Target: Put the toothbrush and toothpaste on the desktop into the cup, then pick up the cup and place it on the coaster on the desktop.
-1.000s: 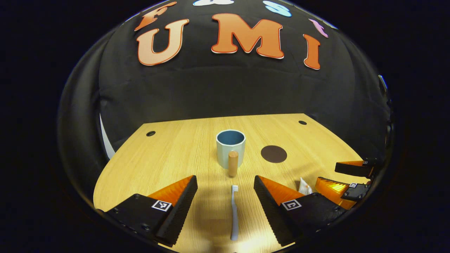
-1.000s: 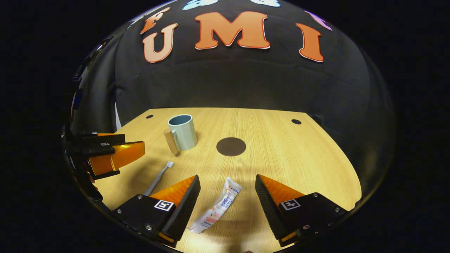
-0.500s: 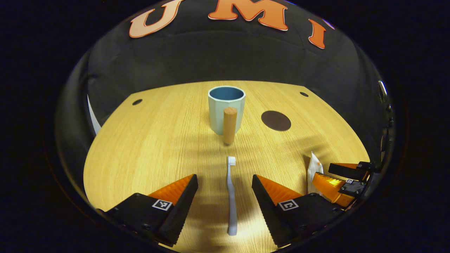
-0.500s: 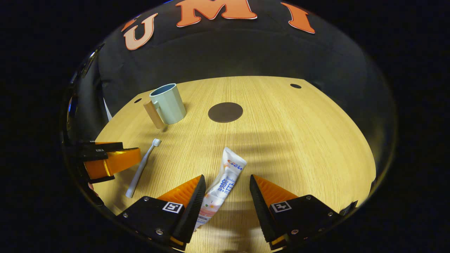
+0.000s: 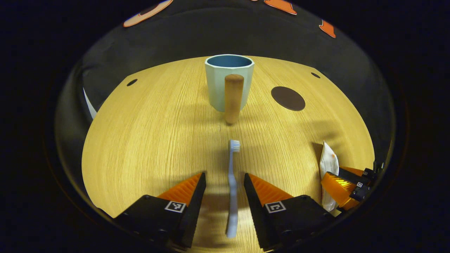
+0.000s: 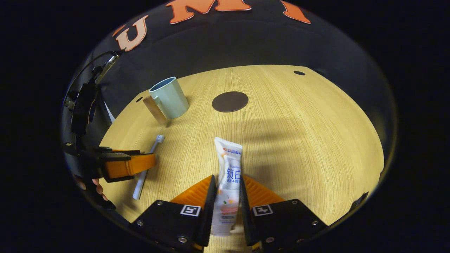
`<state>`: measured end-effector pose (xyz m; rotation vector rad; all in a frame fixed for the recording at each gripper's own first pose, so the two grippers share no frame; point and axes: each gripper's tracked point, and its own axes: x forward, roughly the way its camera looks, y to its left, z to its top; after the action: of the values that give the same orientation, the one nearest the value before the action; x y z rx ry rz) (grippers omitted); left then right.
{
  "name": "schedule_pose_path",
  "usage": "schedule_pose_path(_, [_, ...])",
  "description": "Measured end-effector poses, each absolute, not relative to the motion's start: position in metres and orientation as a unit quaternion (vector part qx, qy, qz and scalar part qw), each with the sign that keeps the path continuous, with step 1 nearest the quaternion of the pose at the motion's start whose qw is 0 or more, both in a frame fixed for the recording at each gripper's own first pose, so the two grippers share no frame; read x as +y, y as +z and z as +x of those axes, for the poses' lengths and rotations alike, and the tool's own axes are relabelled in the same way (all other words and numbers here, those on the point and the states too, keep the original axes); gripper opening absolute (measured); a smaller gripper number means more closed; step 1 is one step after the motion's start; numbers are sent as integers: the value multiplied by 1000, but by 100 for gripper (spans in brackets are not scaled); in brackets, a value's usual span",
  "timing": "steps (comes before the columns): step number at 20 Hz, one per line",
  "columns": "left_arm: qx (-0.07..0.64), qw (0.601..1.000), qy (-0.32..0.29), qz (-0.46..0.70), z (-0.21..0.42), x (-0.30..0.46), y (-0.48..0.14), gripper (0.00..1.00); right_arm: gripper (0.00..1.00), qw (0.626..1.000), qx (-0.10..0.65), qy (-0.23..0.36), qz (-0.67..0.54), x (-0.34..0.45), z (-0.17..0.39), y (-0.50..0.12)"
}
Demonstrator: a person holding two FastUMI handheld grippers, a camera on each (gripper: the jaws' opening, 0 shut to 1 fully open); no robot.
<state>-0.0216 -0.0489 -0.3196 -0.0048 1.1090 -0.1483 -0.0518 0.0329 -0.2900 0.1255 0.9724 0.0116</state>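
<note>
In the left gripper view, the left gripper is low over the table, its fingers pointing toward the top of the frame. They are parted, with the toothbrush lying lengthwise between them; a gap shows on both sides of the handle, so the gripper is released. The brush head points up-frame toward the cup, which stands upright at upper centre with its wooden handle facing the camera. The dark round coaster lies to the right of the cup, apart from it.

In the right gripper view, the right gripper is at bottom centre, tilted down to the table, with both fingers closed in against the sides of the toothpaste tube and grasping it; the tube's flat end points up-frame. At the left edge of that view a person's fingers show beneath the left gripper.
</note>
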Motion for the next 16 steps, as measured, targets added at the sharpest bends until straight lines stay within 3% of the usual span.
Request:
schedule_pose_path(2, [530, 845, -68, -6, -20, -50, -322, 43, 29, 883, 465, 12, 63, 34, -50, -289])
schedule_pose_path(3, [528, 846, -70, -6, -20, -50, -318, 37, 33, 884, 463, 15, 63, 34, -49, -289])
schedule_pose_path(5, [534, 843, -68, -17, -19, -50, -323, 11, 29, 885, 461, 15, 68, 35, -48, -289])
schedule_pose_path(7, [532, 844, -67, -24, -18, -45, -321, 16, 26, 886, 458, 18, 74, 36, -47, -287])
schedule_pose_path(8, [532, 844, -72, -27, -15, -50, -326, 6, 23, 887, 455, 23, 75, 36, -46, -286])
schedule_pose_path(10, [525, 847, -75, -37, -14, -50, -326, 6, 19, 888, 452, 26, 75, 34, -46, -284])
schedule_pose_path(16, [495, 864, -77, -51, -6, -42, -319, 6, 18, 899, 431, 35, 67, 33, -42, -277])
